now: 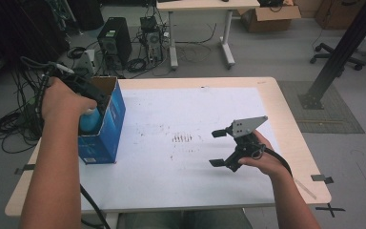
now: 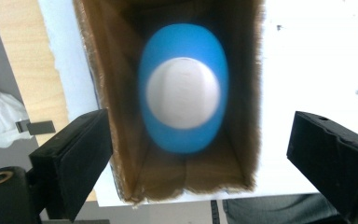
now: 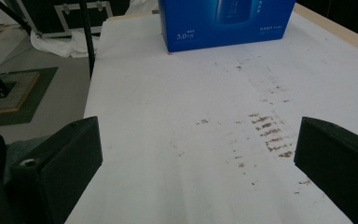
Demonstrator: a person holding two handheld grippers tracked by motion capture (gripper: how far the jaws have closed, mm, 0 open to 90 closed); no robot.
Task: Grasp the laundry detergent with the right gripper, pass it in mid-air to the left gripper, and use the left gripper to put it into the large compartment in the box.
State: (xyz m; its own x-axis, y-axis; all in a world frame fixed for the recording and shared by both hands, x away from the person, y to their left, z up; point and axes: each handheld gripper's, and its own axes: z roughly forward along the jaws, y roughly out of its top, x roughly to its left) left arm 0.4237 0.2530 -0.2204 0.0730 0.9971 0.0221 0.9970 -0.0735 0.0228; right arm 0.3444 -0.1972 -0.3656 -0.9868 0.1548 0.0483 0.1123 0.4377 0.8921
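Left gripper [image 2: 196, 154] over blue, white-capped bottle [image 2: 182, 88]

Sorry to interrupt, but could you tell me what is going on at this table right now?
A person holds a gripper in each hand over a paper-covered table. The left gripper hangs above an open blue box, jaws wide apart, looking down at a blue bottle with a white cap inside; the jaws hold nothing. The right gripper hovers open and empty above the stained paper.
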